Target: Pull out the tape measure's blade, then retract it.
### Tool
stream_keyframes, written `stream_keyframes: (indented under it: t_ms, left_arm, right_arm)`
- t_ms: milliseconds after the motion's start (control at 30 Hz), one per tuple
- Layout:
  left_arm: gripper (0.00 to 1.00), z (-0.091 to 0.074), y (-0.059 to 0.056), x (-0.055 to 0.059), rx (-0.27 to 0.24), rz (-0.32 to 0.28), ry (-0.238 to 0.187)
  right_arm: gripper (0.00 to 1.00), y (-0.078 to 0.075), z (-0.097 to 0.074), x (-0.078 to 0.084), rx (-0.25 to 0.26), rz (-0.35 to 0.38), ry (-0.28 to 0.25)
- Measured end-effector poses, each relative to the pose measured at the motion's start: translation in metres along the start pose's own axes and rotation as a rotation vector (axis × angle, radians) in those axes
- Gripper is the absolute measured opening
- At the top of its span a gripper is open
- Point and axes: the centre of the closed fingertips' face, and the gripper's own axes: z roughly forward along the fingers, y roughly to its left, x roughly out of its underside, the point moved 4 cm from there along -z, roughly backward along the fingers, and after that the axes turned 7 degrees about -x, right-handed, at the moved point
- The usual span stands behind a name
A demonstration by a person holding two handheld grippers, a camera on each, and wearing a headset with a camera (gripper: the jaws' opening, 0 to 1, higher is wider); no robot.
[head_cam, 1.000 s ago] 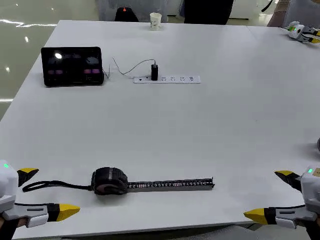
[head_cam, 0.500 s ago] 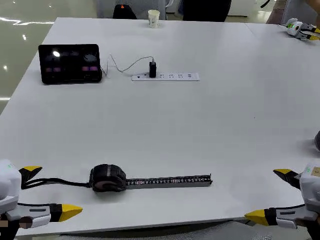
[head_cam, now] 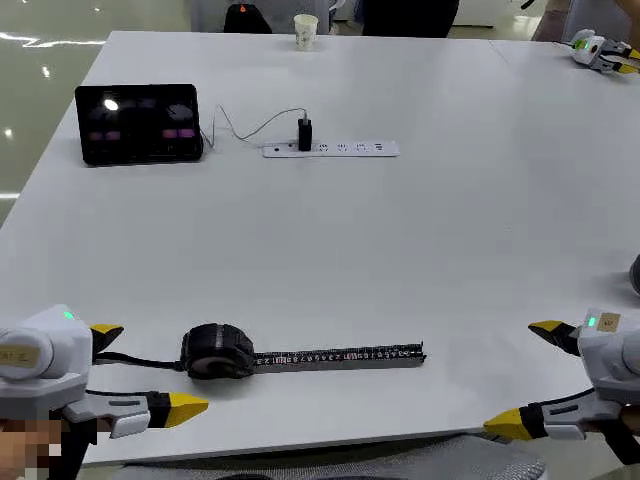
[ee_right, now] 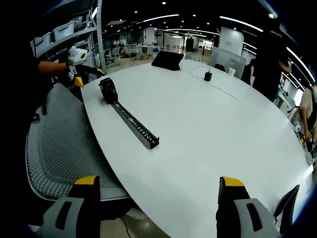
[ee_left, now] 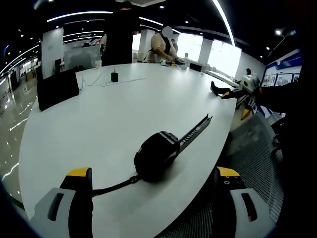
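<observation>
Writing: small printed numbers along the blade [head_cam: 340,355], too fine to read; dim coloured icons on the tablet [head_cam: 138,124] screen, no legible text; no brand visible on the tape measure [head_cam: 215,351]. Tape measure black, low centre-left of the head view, close to the near table [head_cam: 420,250] edge, blade pulled out flat toward the right, hook end at lower centre. Black strap [head_cam: 135,360] trailing left from the case, in between the jaws of the left gripper [head_cam: 150,367]; contact unclear. Left gripper at lower left, yellow-tipped jaws spread wide, nothing pinched, case just ahead of it. Right gripper [head_cam: 518,376] at lower right, jaws also spread wide, empty, well apart from the blade end. Surface plain white, matte, large. Upper left: tablet propped upright; beside it a white power strip [head_cam: 330,149] with a black plug [head_cam: 305,133] and thin cable. Paper cup [head_cam: 305,30] at the far edge, top centre. Spare gripper [head_cam: 595,50] at upper right. Glossy floor [head_cam: 40,80] at far left; open-plan office with ceiling strip lights in the gripper views, people standing at the far side. Wide bare tabletop across centre and right.
</observation>
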Motion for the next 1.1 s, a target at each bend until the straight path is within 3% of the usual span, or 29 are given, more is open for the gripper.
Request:
stream_keyframes:
  t_ms: [100,167,200,333,433,567,800,867,1000,1100]
  left_arm:
    - [0.99,0.007,-0.006,-0.008,-0.019,-0.005,-0.008]
    - [0.99,0.010,-0.001,-0.010,-0.083,0.010,0.001]
    - [0.99,0.012,0.001,-0.015,-0.114,0.053,-0.019]
    - [0.99,0.019,-0.005,-0.016,-0.120,0.076,0.001]
    - [0.99,0.025,-0.007,-0.015,-0.143,0.043,0.014]
    - [0.99,0.032,-0.015,-0.015,-0.110,-0.042,0.003]
    - [0.99,0.041,-0.018,-0.013,-0.149,-0.066,0.015]
    - [0.99,0.047,-0.021,-0.011,-0.133,-0.083,0.029]
    - [0.99,0.053,-0.024,-0.010,-0.150,-0.094,0.020]
    - [0.99,0.057,-0.021,-0.012,-0.206,-0.088,0.006]
  right_arm:
    - [0.99,-0.002,0.006,-0.006,-0.016,-0.024,0.015]
    - [0.99,-0.003,0.009,-0.010,-0.024,-0.040,0.021]
    - [0.99,-0.003,0.011,-0.014,-0.031,-0.059,0.025]
    - [0.99,-0.009,0.017,-0.025,-0.036,-0.135,0.020]
    - [0.99,-0.011,0.022,-0.030,-0.052,-0.151,0.041]
    - [0.99,-0.018,0.029,-0.032,-0.073,-0.192,0.072]
    - [0.99,-0.021,0.040,-0.042,-0.113,-0.261,0.090]
    - [0.99,-0.024,0.045,-0.043,-0.126,-0.266,0.108]
    - [0.99,-0.026,0.051,-0.045,-0.147,-0.289,0.137]
    - [0.99,-0.028,0.056,-0.047,-0.164,-0.290,0.155]
